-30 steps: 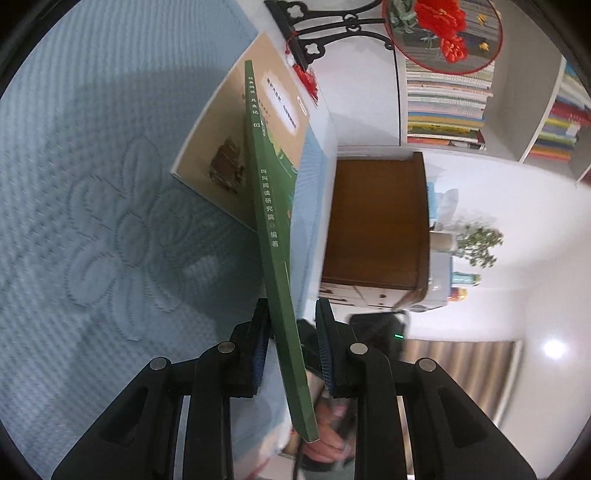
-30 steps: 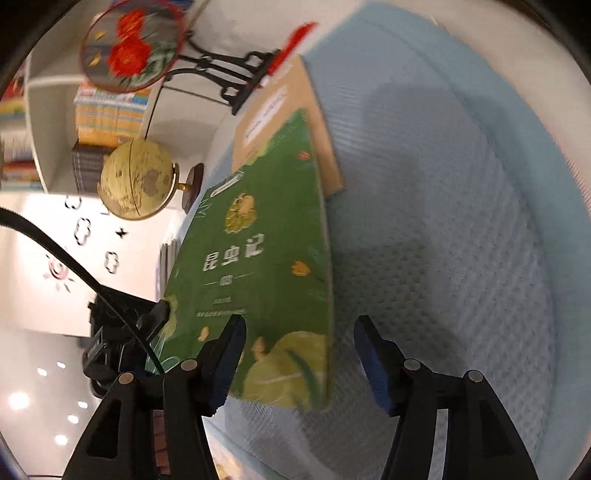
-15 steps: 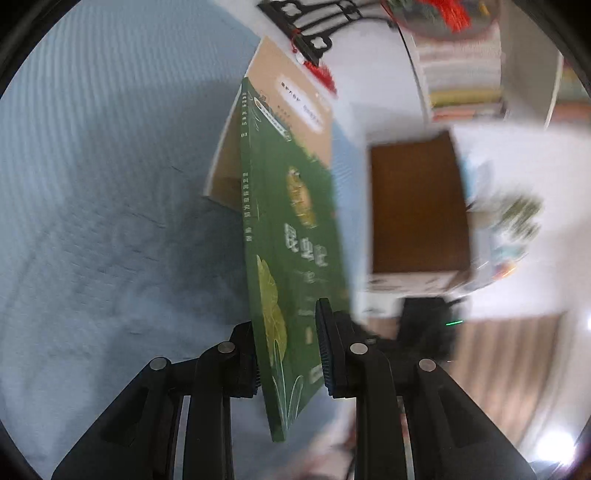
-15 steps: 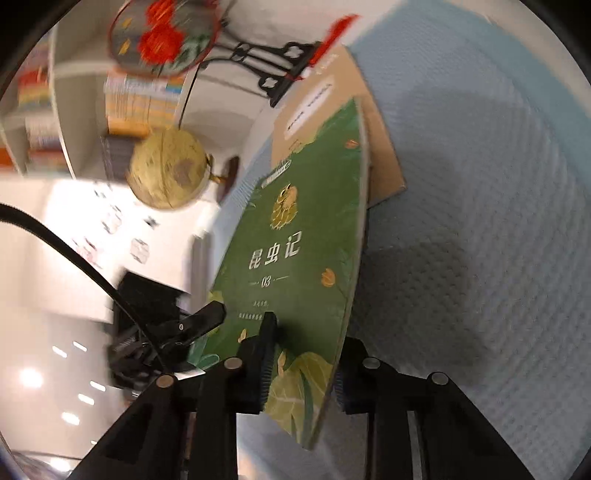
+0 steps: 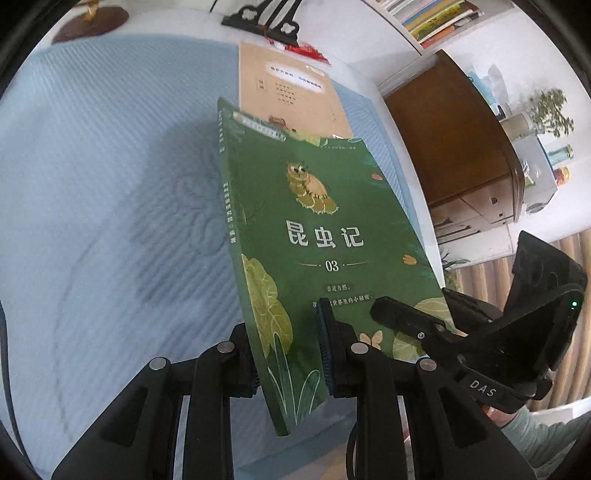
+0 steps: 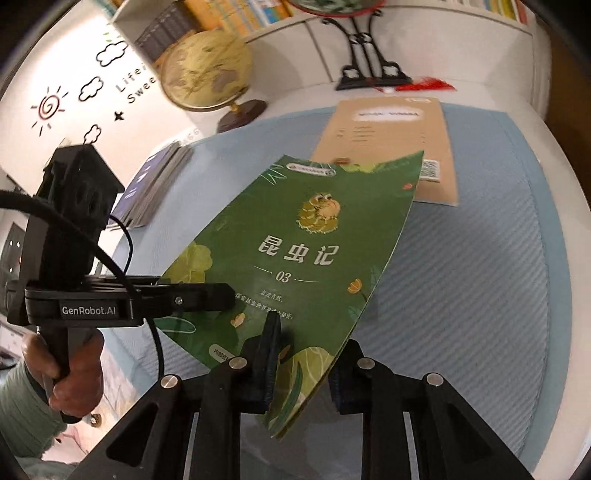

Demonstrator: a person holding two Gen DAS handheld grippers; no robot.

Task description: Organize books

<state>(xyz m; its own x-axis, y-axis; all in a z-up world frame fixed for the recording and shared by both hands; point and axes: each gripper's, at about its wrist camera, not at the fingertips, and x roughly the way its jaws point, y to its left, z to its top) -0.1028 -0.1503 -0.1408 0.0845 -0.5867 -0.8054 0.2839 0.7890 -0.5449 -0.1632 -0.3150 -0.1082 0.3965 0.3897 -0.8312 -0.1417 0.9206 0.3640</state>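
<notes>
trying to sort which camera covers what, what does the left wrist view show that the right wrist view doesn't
Only the left wrist view shows the brown wooden cabinet and the small potted plant beyond the table's edge.

Only the right wrist view shows the globe, the flat stack of dark books, the wall stickers and the hand holding the left tool.

Both show the green book lifted off the blue mat, the left gripper and the right gripper shut on its near edge, the tan booklet flat behind it, and the black stand.

White wall (image 6: 33,74), bookshelves (image 5: 436,18), brown wooden cabinet (image 5: 454,147).
</notes>
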